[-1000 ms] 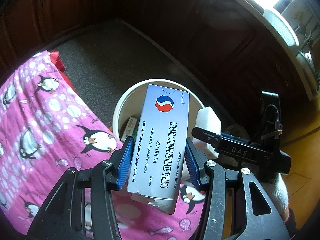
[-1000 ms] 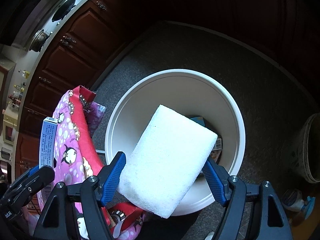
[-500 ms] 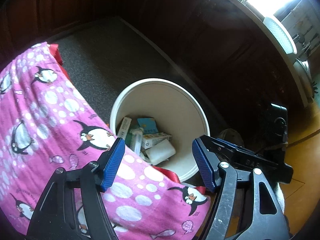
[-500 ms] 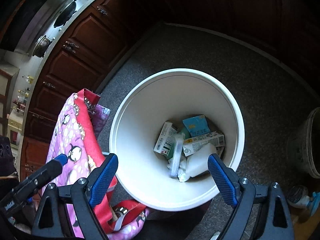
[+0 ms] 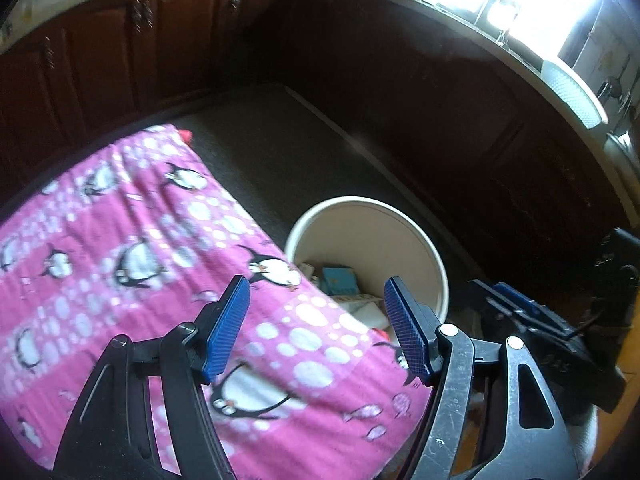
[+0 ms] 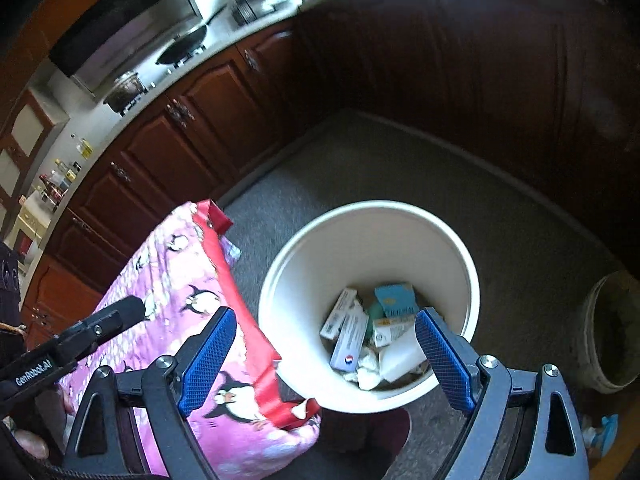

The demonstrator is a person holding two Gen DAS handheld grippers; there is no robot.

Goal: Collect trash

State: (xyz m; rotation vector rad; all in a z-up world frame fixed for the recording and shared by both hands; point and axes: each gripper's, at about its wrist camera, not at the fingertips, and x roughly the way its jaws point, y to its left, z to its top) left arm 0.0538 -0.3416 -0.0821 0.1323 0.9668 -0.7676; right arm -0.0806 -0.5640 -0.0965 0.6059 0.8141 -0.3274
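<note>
A white bin [image 6: 452,256] stands on the dark floor and holds several medicine boxes, crumpled tissue and a white sponge [image 6: 402,356]. A white and blue tablet box [image 6: 350,340] lies among them. The bin also shows in the left wrist view [image 5: 404,232], partly hidden by the pink cloth. My left gripper [image 5: 316,328] is open and empty above the pink penguin cloth [image 5: 140,264]. My right gripper [image 6: 324,360] is open and empty above the bin's near edge.
The pink penguin cloth [image 6: 180,292] with a red edge lies beside the bin on the left. Dark wooden cabinets [image 6: 208,120] run around the floor. A dirty round pot [image 6: 612,332] stands right of the bin. The other gripper [image 5: 540,328] shows at right.
Both grippers opened: the tablet box and the white sponge dropped into the bin. Both grippers have since pulled up and back from the bin, and the left one has swung left over the cloth.
</note>
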